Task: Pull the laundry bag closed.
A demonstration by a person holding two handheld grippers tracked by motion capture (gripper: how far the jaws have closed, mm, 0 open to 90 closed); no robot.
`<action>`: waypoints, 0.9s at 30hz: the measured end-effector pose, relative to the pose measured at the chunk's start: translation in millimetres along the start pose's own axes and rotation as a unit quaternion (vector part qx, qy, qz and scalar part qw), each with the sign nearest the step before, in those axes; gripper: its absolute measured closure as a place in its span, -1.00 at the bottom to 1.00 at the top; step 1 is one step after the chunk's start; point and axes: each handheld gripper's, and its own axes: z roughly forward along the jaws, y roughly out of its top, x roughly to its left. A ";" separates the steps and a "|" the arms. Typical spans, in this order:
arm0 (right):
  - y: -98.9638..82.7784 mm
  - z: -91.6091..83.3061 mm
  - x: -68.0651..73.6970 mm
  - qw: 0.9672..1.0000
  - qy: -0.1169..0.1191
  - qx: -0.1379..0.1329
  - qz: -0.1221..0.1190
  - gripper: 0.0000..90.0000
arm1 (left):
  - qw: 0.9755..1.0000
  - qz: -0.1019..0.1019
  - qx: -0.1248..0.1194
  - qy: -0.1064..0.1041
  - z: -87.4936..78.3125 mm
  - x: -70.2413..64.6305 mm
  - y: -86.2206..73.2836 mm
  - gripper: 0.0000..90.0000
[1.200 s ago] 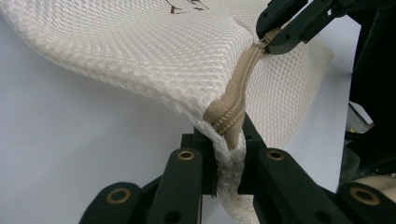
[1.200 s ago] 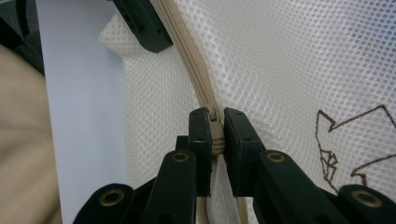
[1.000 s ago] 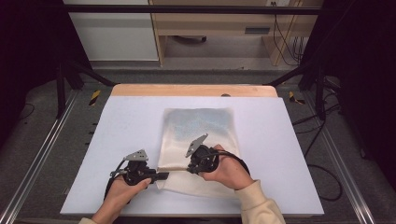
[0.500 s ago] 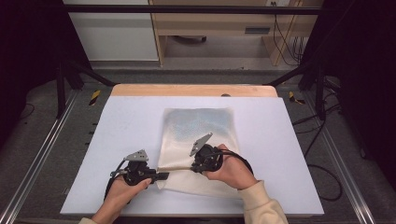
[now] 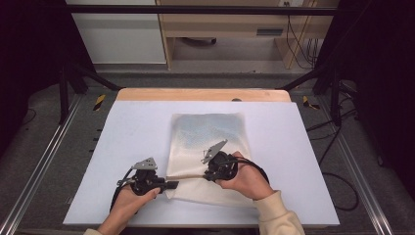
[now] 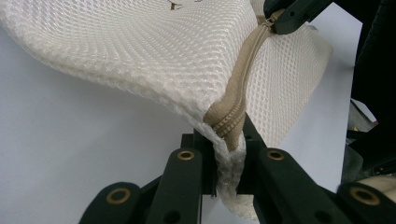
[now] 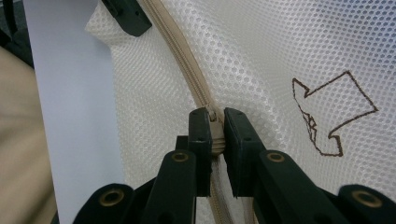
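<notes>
A cream mesh bag [image 5: 210, 129] lies flat on the white table mat [image 5: 137, 127], with a tan zipper [image 6: 245, 70] along its near end. My left gripper [image 5: 172, 185] is shut on the bag's near left corner, right at the zipper's end [image 6: 229, 140]. My right gripper [image 5: 208, 174] sits a little farther right on the same edge. In the right gripper view it [image 7: 215, 126] is shut on the zipper pull, the tan zipper [image 7: 182, 60] running away from it. A brown arrow drawing [image 7: 334, 114] marks the mesh beside the jaws.
The mat covers a table with a wooden far edge [image 5: 203, 94]. Metal rails [image 5: 44, 161] run along both sides of the table, and cables [image 5: 337, 176] lie on the floor at the right. Open mat lies left, right and beyond the bag.
My right gripper has crept slightly to the right along the bag's near edge. The left gripper has stayed where it was, still clamped on the corner.
</notes>
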 end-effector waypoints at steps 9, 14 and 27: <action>-2.2 -1.5 0.8 1.000 -0.001 -0.002 0.004 0.82 | 1.000 0.000 -0.001 0.003 -1.0 0.4 0.3 0.84; -5.3 -3.9 -1.0 1.000 -0.002 -0.003 0.005 0.82 | 1.000 -0.002 -0.003 0.005 -2.1 1.8 0.2 0.84; -11.1 -7.1 -2.3 1.000 -0.008 -0.007 0.010 0.82 | 1.000 -0.002 -0.004 0.006 -3.8 3.0 0.3 0.84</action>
